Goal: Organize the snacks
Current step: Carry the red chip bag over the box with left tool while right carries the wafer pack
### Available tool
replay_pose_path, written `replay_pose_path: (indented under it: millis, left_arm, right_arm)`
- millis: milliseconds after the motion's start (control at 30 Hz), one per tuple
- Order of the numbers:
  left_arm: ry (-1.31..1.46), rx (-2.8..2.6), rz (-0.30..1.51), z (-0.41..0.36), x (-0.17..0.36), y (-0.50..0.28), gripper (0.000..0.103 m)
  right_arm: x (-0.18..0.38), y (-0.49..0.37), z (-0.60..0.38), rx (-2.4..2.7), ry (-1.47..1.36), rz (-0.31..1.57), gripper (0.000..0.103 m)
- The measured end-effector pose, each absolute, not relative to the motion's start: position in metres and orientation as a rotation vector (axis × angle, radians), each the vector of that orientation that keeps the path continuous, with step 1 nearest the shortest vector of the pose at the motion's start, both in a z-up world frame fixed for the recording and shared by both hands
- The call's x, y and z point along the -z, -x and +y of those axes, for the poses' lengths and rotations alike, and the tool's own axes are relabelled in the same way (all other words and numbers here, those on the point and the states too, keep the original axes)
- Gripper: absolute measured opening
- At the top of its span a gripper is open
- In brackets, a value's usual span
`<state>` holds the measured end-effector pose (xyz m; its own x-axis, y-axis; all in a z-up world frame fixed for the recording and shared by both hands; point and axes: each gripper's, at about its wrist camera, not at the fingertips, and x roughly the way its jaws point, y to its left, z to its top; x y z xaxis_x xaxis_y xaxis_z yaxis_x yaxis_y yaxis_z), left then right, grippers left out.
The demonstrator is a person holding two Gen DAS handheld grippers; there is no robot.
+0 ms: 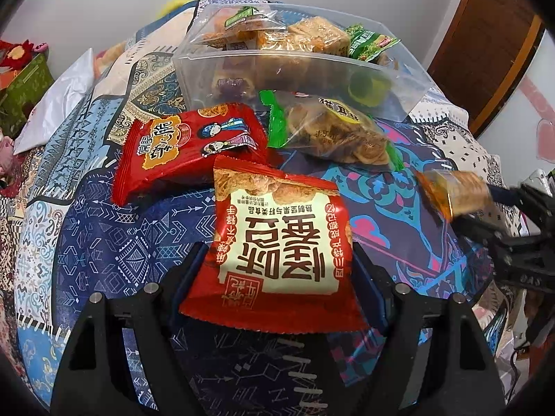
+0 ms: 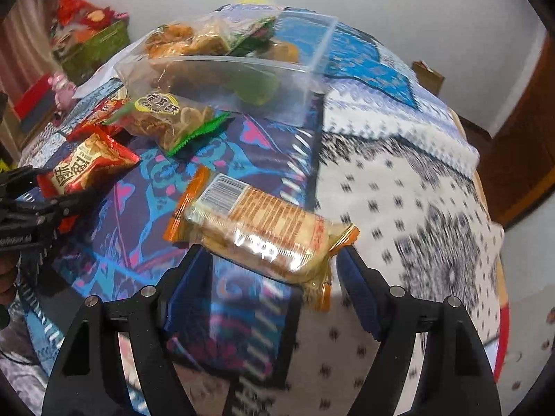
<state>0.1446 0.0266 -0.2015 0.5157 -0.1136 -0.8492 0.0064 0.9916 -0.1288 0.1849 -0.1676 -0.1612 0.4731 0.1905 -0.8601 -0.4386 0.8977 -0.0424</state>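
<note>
While the red and cream snack bag (image 1: 277, 242) sits between the open left gripper (image 1: 277, 260), the clear plastic box (image 1: 298, 69) lies straight ahead, far; the open right gripper (image 2: 270, 260) straddles the orange cracker pack (image 2: 260, 228).

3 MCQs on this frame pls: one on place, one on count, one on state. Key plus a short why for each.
1. Where does the green-edged clear packet lie?
A. inside the clear bin
B. on the cloth in front of the clear bin
C. in the right gripper

2. How many red packets lie on the cloth?
A. two
B. four
C. none

3. What is between the fingers of the right gripper?
A. nothing
B. a green pouch
C. the orange-ended cracker pack

Key: 1 B, it rests on the cloth just outside the bin's near wall. 2 A, the cartoon-figure packet and the cream-labelled packet. 3 C, the pack spans the gap.
</note>
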Motion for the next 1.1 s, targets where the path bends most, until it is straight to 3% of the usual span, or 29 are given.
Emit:
replay_pose_path:
  millis: [267, 400, 567, 633, 700, 767, 1100]
  left_arm:
    - [0.105, 0.076, 1.017, 0.026, 0.203, -0.147, 0.078]
    - [0.109, 0.079, 1.008, 0.027, 0.203, -0.144, 0.077]
    - [0.118, 0.099, 0.998, 0.028, 0.200, -0.138, 0.073]
    - [0.118, 0.106, 0.994, 0.029, 0.200, -0.135, 0.073]
    - [0.119, 0.111, 0.991, 0.029, 0.200, -0.133, 0.073]
    - [0.120, 0.115, 0.989, 0.030, 0.200, -0.130, 0.073]
    - [0.136, 0.128, 0.976, 0.036, 0.193, -0.119, 0.072]
  right_arm:
    - [0.163, -0.210, -0.154, -0.429, 0.218, 1.039, 0.074]
    - [0.162, -0.198, -0.140, -0.487, 0.231, 1.049, 0.048]
    - [0.155, -0.180, -0.135, -0.564, 0.222, 1.053, 0.048]
    - [0.151, -0.177, -0.135, -0.559, 0.240, 1.032, 0.051]
    - [0.145, -0.176, -0.133, -0.554, 0.260, 1.002, 0.074]
    - [0.140, -0.180, -0.130, -0.559, 0.273, 0.972, 0.080]
    - [0.163, -0.213, -0.098, -0.664, 0.342, 1.058, 0.080]
